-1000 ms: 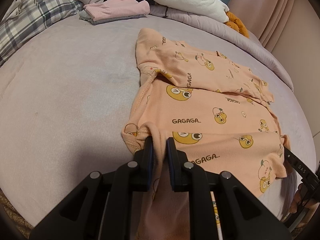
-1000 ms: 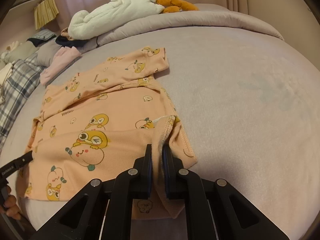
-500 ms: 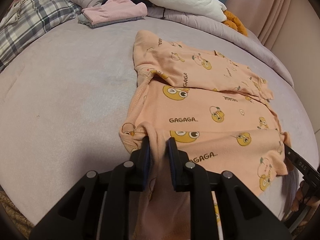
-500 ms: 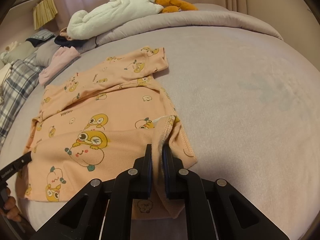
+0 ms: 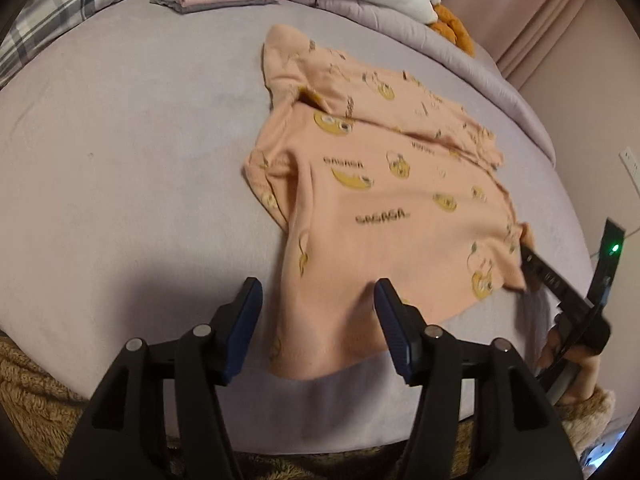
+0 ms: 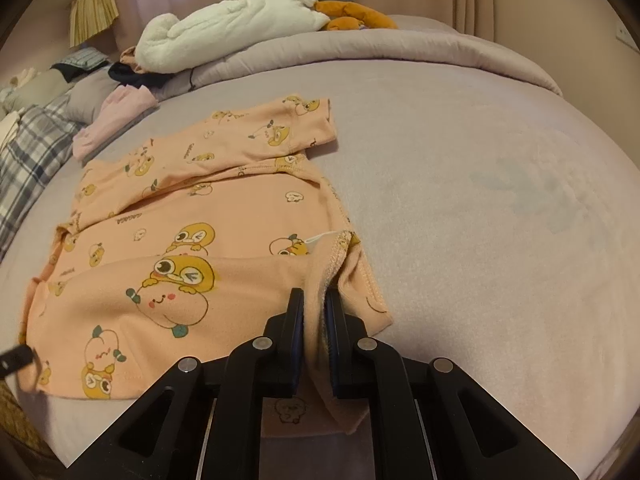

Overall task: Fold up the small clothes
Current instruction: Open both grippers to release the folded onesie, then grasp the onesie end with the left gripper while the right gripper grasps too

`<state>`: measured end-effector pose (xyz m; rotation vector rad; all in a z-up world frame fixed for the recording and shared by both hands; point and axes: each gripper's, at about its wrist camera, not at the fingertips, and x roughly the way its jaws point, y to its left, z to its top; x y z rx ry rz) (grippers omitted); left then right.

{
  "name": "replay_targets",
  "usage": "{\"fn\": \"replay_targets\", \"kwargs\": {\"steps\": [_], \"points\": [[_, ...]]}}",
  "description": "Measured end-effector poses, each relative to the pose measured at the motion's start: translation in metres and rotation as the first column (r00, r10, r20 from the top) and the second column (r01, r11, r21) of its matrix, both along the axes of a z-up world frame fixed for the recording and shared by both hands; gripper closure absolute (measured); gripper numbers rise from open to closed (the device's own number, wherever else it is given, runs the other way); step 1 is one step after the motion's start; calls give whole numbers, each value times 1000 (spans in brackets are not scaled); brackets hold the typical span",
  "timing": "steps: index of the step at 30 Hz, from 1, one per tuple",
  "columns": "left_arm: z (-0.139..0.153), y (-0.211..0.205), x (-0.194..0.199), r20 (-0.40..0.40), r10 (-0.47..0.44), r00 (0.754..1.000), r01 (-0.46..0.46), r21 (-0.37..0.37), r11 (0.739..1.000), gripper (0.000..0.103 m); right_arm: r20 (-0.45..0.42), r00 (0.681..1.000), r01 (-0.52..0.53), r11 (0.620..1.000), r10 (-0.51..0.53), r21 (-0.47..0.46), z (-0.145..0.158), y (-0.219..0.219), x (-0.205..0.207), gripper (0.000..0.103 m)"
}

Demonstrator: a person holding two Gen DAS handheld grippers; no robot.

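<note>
Left wrist view, left gripper: jaws opening, pads clear of the cloth lying between them.
Left wrist view, peach garment: spread on the lilac bed, near edge slack.
Right wrist view, right gripper: clamped tight on the garment's hem corner.
Right wrist view, folded pink clothes: far left, well apart.
Risk: with one corner freed and the other pinched, any pull by the right could skew or bunch the fold.

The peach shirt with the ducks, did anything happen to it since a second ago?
The left tool let go: its jaws were pinched on the peach shirt and are now opening, the cloth loose between them. The right tool stays clamped on the shirt's other corner, and the shirt stays flat on the bed.
</note>
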<state>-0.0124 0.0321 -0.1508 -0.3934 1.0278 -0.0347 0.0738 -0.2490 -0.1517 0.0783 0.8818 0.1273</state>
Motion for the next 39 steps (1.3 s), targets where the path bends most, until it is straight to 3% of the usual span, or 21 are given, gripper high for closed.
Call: {"fn": "replay_targets", "kwargs": {"steps": [4,6,8,10,13,18,19,20,25,32,39], "points": [[-3,-6,-1,7,-37,999,37,-43,998,45,-3,1000,8,999,-8,31,8,-9,-11,91],[-7,-7,-1,6,-39,999,39,-45,998,46,-2,1000,17,998,-17,57,12,-15,-17,81],[-8,-8,-2,18,-33,999,34,-45,998,46,-4,1000,28,995,-28,97,16,-24,-26,53],[-9,-9,-3,25,-34,999,35,-50,998,46,-17,999,43,991,-41,129,17,-32,-32,49],[-10,-8,-3,29,-32,999,33,-51,998,49,-29,999,45,988,-41,150,15,-36,-39,49],[-11,-10,-4,35,-16,999,16,11,1000,76,-20,1000,3,992,0,129,13,-22,-37,50],[-11,-9,-4,38,-10,999,9,8,1000,90,-23,1000,-4,992,7,130,13,-20,-36,57],[-12,-7,-3,35,-4,999,4,-2,1000,95,-32,999,-9,991,14,131,9,-18,-34,65],[-5,-9,-7,60,0,998,0,-1,1000,97,-31,999,-28,987,33,161,6,-21,-36,94],[31,-7,-15,147,-9,989,15,-42,999,98,41,999,-28,983,21,181,32,-27,-50,95],[87,2,-38,289,13,957,15,-96,995,98,176,984,-64,959,15,276,77,-42,-72,95]]}}
